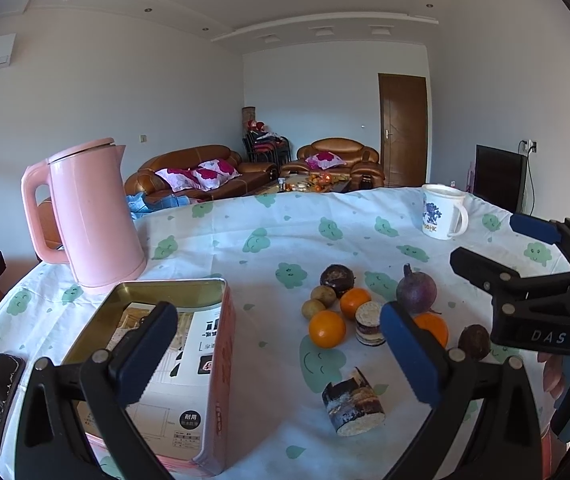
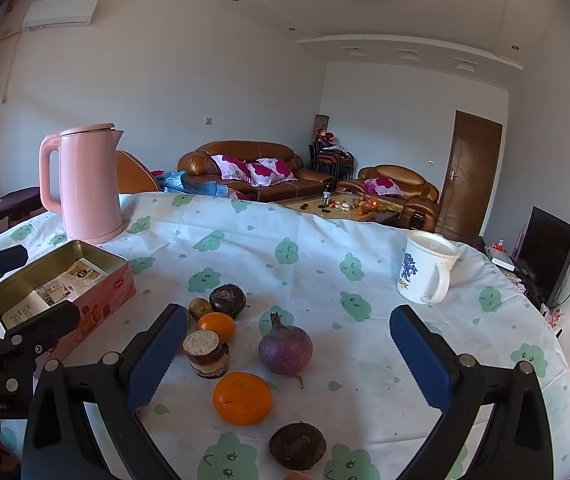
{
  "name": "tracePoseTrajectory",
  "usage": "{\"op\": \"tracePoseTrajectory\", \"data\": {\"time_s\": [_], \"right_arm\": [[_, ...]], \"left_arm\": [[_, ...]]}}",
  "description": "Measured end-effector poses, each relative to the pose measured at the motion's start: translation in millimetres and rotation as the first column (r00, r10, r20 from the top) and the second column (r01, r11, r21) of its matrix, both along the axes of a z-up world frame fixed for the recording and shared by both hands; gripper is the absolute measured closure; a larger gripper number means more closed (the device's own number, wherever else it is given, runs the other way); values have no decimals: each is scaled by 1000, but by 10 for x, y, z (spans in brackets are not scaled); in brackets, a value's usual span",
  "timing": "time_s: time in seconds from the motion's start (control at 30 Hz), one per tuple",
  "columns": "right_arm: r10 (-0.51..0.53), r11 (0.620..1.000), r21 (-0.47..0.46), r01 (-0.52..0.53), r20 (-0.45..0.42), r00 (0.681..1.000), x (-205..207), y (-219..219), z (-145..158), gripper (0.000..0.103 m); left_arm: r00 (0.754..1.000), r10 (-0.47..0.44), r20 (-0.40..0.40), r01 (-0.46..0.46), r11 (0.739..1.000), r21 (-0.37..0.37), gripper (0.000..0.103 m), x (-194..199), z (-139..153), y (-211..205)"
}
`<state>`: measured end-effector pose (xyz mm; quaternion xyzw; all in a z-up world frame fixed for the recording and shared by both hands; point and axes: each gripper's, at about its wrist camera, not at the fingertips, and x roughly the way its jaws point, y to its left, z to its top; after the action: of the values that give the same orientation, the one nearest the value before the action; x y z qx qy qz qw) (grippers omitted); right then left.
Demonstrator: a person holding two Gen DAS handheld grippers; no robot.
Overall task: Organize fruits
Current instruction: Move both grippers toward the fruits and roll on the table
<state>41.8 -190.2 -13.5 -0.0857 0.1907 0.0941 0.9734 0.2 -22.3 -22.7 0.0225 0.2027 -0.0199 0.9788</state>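
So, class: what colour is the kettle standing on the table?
Pale pink all over, handle and lid included: kettle. It shows best in the right wrist view.

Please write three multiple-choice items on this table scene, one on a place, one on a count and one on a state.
1. Where does the pink kettle stand?
A. Behind the tin box
B. Beside the white mug
C. Among the fruit

2. How many oranges does the left wrist view show?
A. One
B. Three
C. Five

3. What state is the right claw in?
A. Shut on an orange
B. Shut on the mug
C. Open, holding nothing

Answers: 1 A, the kettle rises just beyond the box's far edge. 2 B, there is one in front, one behind it and one partly hidden by the left claw. 3 C, its fingers stand wide apart above the fruit.
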Motion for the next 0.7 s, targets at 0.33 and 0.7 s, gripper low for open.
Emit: {"op": "tracePoseTrajectory", "data": {"time_s": [0.33, 0.7], "right_arm": [[-2, 1000, -3, 2, -15, 1000, 14, -5, -31, 1], [-3, 1000, -7, 2, -47, 999, 36, -22, -115, 1]], "left_arm": [[1000, -9, -12, 9, 1000, 5, 0, 21, -38, -36], [998, -41, -42, 41, 999, 15, 0, 33, -111, -122]]}}
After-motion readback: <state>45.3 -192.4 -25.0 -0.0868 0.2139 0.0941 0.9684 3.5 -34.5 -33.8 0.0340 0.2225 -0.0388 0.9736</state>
